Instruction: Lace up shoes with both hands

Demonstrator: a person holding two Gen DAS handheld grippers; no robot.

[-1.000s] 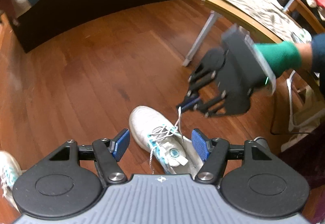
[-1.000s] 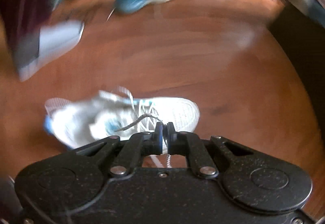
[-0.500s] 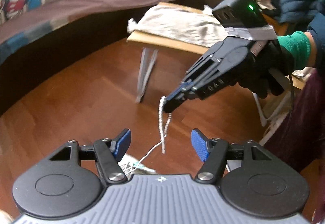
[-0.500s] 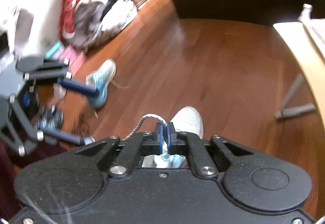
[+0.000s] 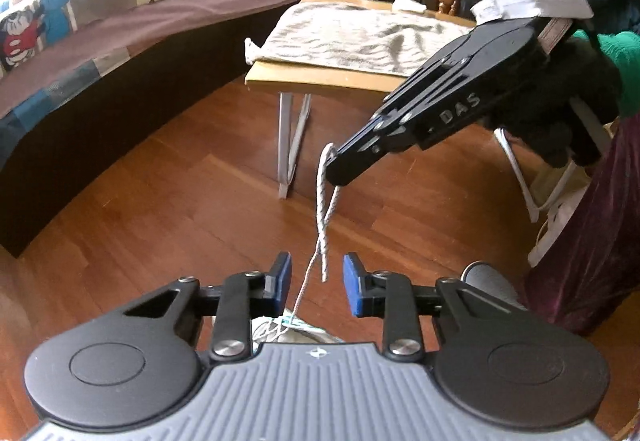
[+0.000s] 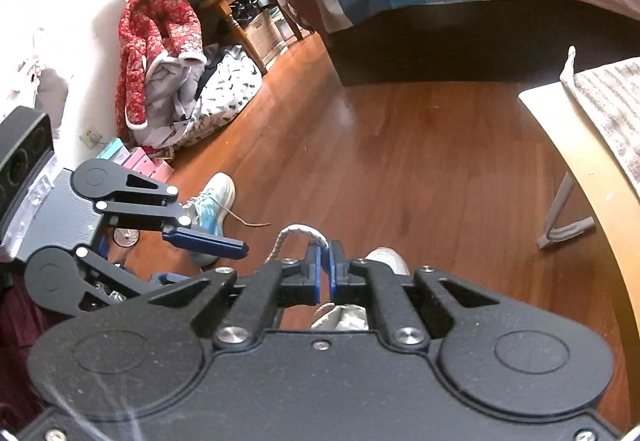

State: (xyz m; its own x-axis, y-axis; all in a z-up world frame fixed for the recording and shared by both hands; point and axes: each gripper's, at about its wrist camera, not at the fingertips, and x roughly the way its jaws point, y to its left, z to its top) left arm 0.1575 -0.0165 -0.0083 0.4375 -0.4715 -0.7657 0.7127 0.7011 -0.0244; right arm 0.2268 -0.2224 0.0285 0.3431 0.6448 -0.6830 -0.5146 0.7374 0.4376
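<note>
The left gripper (image 5: 317,283) stands open around the dangling lace (image 5: 322,237), which is thin, limp and light; its free end looks the best hold. Below, the shoe (image 5: 288,333) sits on the floor. Farther out, the right gripper (image 5: 334,171) pinches the lace's bend.

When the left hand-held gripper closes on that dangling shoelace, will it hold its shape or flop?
Likely floppy: the shoelace droops in a limp loop from the shut right hand-held gripper. Probably light, swaying easily. The open left hand-held gripper may push it aside.
</note>
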